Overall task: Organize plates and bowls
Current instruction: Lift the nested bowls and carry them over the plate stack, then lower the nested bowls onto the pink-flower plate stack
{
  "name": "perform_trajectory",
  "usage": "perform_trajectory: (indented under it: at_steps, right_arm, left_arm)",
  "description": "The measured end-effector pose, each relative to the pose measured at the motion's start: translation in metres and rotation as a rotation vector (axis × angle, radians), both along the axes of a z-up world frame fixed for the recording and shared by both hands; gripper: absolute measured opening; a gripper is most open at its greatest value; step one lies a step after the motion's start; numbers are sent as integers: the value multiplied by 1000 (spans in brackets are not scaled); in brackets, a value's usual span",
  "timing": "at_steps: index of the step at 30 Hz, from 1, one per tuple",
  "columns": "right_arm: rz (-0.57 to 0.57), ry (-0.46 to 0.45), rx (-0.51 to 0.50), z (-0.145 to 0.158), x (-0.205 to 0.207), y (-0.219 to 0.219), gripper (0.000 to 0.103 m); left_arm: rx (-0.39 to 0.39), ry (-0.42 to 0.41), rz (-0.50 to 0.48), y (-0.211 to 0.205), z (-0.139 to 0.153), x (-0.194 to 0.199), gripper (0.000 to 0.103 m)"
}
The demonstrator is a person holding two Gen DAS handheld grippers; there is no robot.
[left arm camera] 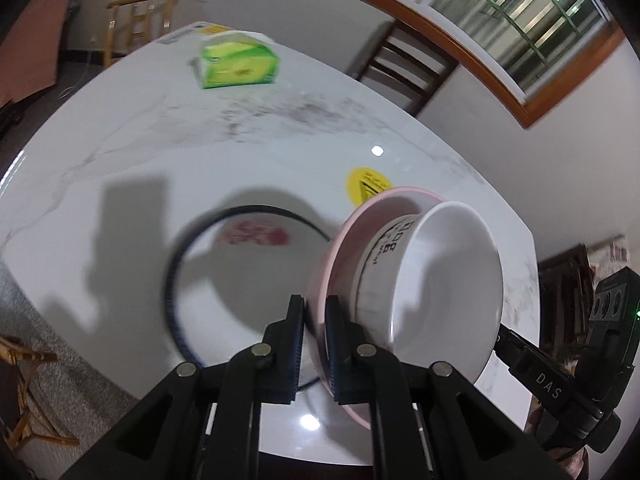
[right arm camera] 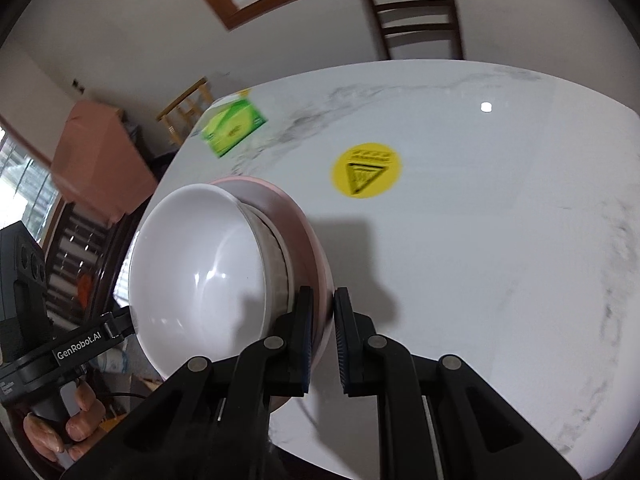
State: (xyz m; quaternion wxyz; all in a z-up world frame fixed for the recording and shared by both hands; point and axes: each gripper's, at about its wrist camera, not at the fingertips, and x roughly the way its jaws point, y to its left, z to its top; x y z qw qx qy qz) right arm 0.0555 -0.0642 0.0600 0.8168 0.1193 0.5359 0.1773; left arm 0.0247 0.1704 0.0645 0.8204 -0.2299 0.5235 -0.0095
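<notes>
A pink plate [left arm camera: 340,240] carries a white bowl [left arm camera: 448,280] with black lettering on its side. My left gripper [left arm camera: 316,344] is shut on one edge of the pink plate. My right gripper [right arm camera: 322,340] is shut on the opposite edge of the pink plate [right arm camera: 296,216], with the white bowl [right arm camera: 200,268] on it. Both hold the stack above the table. A white plate with a blue rim and red print [left arm camera: 240,280] lies on the table under and to the left of the stack.
The white marble table [right arm camera: 480,260] has a yellow round sticker [right arm camera: 366,170] and a green tissue box [left arm camera: 238,62] at its far side. Wooden chairs [left arm camera: 404,64] stand beyond the table. The table's near edge [left arm camera: 120,368] runs close below the grippers.
</notes>
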Motion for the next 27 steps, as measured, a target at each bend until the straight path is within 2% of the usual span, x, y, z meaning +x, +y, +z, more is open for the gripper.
perform_trajectory:
  at_steps: [10,27]
  right_arm:
    - [88,36,-9,-17,10,59,13]
    - [106,86,-42,-38,16,85,13]
  left_arm:
    - [-6,30,84,51,-18,-13,9]
    - [-25,65,95,72,-42,-8,9]
